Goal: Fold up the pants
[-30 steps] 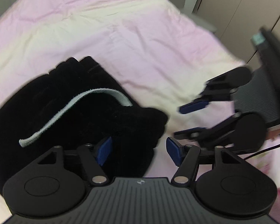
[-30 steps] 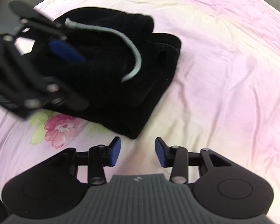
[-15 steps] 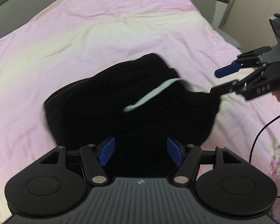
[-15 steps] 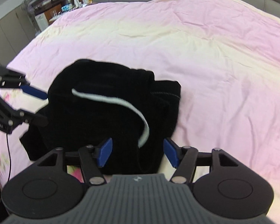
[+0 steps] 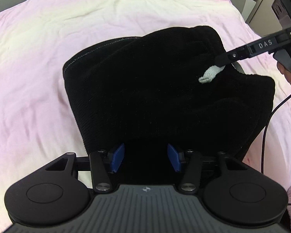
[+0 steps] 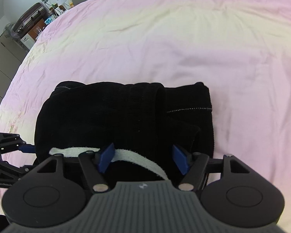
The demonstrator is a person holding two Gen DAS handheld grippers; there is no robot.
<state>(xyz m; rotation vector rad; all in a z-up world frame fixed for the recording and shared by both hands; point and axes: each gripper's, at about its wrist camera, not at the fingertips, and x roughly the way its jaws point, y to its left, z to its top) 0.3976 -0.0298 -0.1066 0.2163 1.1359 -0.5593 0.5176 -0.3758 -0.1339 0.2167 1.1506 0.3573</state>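
Black pants (image 5: 164,89), already folded into a thick bundle, are seen lying on the pink bedspread (image 5: 38,77) near the edge of the bed. A white drawstring (image 6: 130,155) is draped over the top fold at the right-hand end.

Change noted against a second ago: the drawstring was then stretched long across the bundle, with both tools held off to the sides. Now the bundle is framed squarely by both cameras, and each tool is brought down over it from an opposite end.

Left tool (image 5: 145,158): jaws closing, dark cloth seen between the blue pads, though no pinch on the cloth can be made out; counted as released.

Right tool (image 6: 143,160): jaws opening, the drawstring passing across the gap beside the left pad. In the left wrist view one finger of it is seen laid right at the drawstring end (image 5: 209,75). Nothing is clamped; released.

Judgement: the fold itself appears largely done. The loose drawstring is probably being tidied, or the ends squared, before the bundle is left. A stray cord could be snagged if the right tool is lifted carelessly.
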